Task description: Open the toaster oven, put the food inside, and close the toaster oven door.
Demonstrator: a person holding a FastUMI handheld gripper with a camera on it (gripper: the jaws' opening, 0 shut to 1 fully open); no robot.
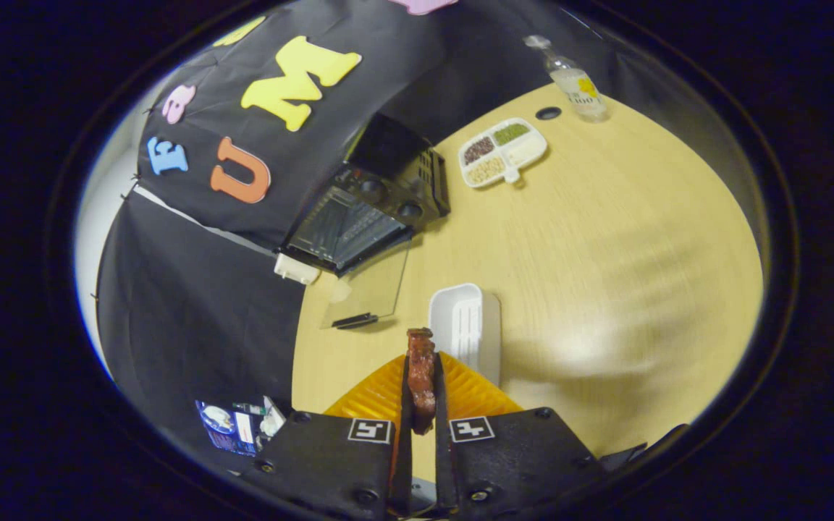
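A light wooden table (605, 239) with a rounded edge and a fine straight grain fills the middle of the gripper view. Soft pale patches of light lie on its surface on one side. A small dark round hole (548, 113) is set into the tabletop near its far edge. Behind and beside the table hangs the booth's black cloth wall (192, 318), creased in places and made of panels that meet along a thin pale seam. Past the outer edge of the cloth a strip of plain white wall (95, 224) shows. The far side beyond the table is dim and dark.
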